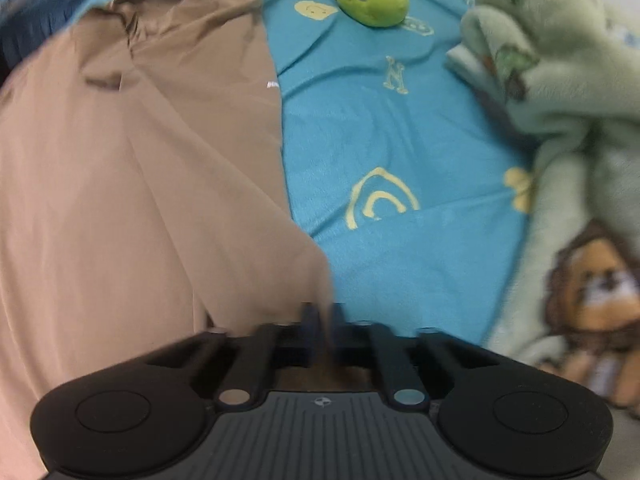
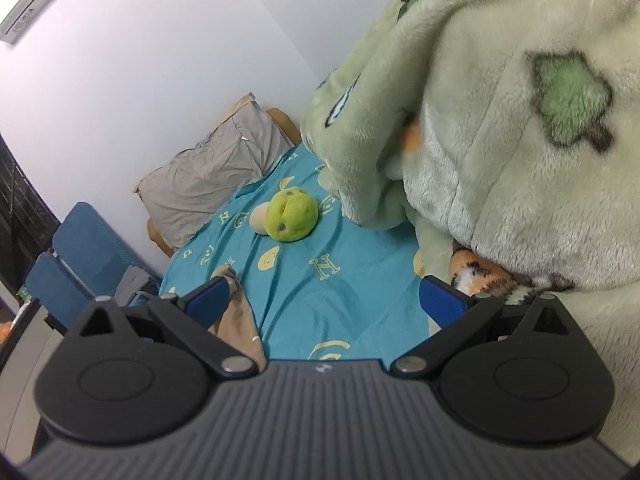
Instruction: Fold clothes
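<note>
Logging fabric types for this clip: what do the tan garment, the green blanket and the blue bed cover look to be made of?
Tan garment: thin, smooth woven or knit cloth, matte, falling in long soft folds; the left gripper is shut on its corner. Green blanket: thick plush fleece, with visible fuzzy pile. Blue bed cover: thin printed fabric with a slight sheen and fine creases, possibly synthetic.

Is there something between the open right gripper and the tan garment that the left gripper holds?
Nothing visible blocks it. The right gripper is open, and an end of the tan garment already lies beside its left finger. The green plush toy sits farther up the blue sheet, and the green fleece blanket is off to the right.
</note>
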Action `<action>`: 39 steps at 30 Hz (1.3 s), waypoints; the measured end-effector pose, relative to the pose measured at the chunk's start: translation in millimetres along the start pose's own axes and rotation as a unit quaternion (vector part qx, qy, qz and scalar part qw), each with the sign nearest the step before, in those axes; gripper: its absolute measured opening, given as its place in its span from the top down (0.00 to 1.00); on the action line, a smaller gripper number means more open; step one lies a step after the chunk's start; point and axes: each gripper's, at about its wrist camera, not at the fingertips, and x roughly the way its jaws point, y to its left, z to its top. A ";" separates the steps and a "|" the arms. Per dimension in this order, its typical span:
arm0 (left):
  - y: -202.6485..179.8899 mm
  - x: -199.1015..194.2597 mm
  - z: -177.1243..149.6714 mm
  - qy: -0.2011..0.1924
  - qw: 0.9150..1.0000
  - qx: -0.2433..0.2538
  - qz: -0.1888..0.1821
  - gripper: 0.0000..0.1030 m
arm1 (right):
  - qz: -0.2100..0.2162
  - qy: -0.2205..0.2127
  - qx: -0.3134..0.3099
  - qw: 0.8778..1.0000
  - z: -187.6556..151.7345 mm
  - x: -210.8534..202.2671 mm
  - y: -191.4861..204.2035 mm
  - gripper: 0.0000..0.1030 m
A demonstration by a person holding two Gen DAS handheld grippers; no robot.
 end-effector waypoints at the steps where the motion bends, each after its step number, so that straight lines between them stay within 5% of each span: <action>1: 6.4 -7.6 -0.7 -0.004 1.000 -0.004 -0.014 0.98 | 0.000 0.003 0.000 1.000 -0.4 0.4 0.6 0.00; 11: 114.6 -79.5 -26.3 -0.032 0.988 -0.065 -0.138 0.99 | -0.002 0.022 -0.028 0.999 -9.1 1.5 16.3 0.00; 17: 171.7 -65.2 -41.0 -0.010 0.989 -0.085 -0.118 0.99 | 0.016 0.067 -0.076 0.995 -24.0 12.4 37.4 0.00; 23: 185.5 -53.0 -47.7 -0.027 0.990 -0.078 -0.116 0.97 | 0.023 0.079 -0.141 0.987 -39.1 13.6 61.3 0.00; 28: 178.6 -77.1 -50.6 -0.091 0.990 -0.041 -0.095 0.75 | 0.045 0.085 -0.167 0.981 -46.8 11.9 75.2 0.00; 33: 171.5 -108.5 -60.1 -0.158 0.984 -0.016 -0.079 0.41 | 0.059 0.081 -0.188 0.977 -56.8 9.2 89.6 0.00; 36: 168.3 -108.1 -69.8 -0.149 0.983 -0.023 -0.102 0.37 | 0.066 0.082 -0.177 0.979 -61.1 10.6 93.5 0.00; 39: 161.9 -84.7 -85.1 -0.085 0.983 -0.038 -0.156 0.38 | 0.076 0.099 -0.149 0.981 -63.9 16.0 91.9 0.00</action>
